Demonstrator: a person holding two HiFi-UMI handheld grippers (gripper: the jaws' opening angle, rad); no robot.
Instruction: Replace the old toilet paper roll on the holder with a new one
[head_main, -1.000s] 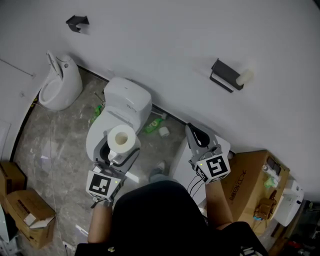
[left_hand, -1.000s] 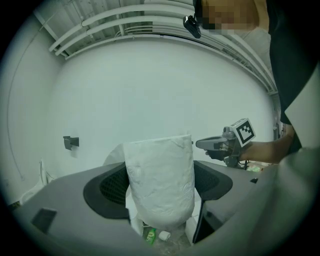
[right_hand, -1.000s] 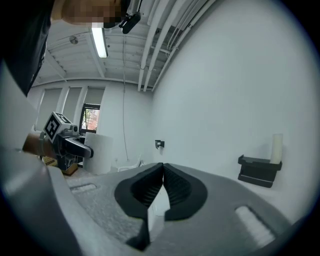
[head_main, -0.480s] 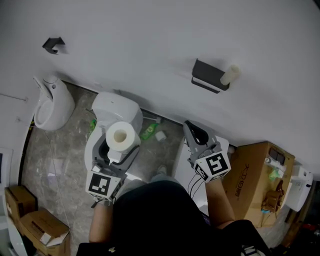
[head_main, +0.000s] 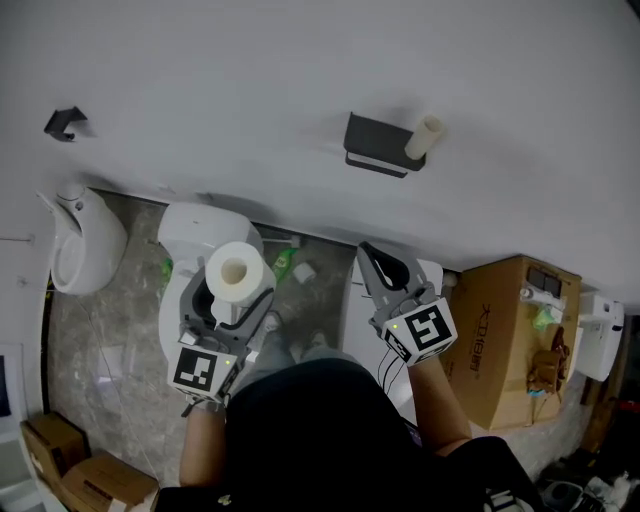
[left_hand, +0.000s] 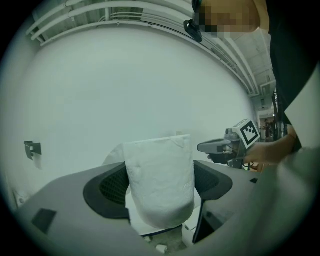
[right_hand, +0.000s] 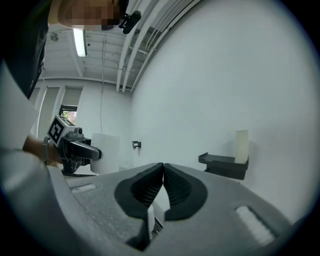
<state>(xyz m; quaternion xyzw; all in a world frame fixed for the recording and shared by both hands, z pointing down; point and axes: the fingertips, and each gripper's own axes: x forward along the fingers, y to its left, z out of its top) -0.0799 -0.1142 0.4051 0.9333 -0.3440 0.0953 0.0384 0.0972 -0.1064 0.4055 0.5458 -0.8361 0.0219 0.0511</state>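
Fingers (left_hand: 112, 186) of the left gripper (left_hand: 159, 186) are spread wide and clamped on the new roll (left_hand: 159, 182), which is held upright between the two dark pads with its hollow core facing up in the head view (head_main: 238, 272). Fingers (right_hand: 145, 187) of the right gripper (right_hand: 163, 170) are pressed fully together, tip to tip, and nothing is held between them. In the head view, the left gripper (head_main: 237, 298) is positioned over the toilet (head_main: 185, 230), and the right gripper (head_main: 372, 258) is positioned beside it, near a cardboard box (head_main: 505, 330). The holder (head_main: 378, 145), a dark bracket, is mounted on the white wall, well apart from both grippers. The old roll (head_main: 425, 137), a slim pale tube, is seated at the holder's right end; in the right gripper view it is seen standing upright (right_hand: 242, 146) on the holder (right_hand: 224, 164). A urinal (head_main: 85, 250) is fixed left of the toilet, and a green bottle (head_main: 283, 262) is seen on the floor beside the toilet base. A small dark hook (head_main: 65, 122) is fixed to the wall at far left.
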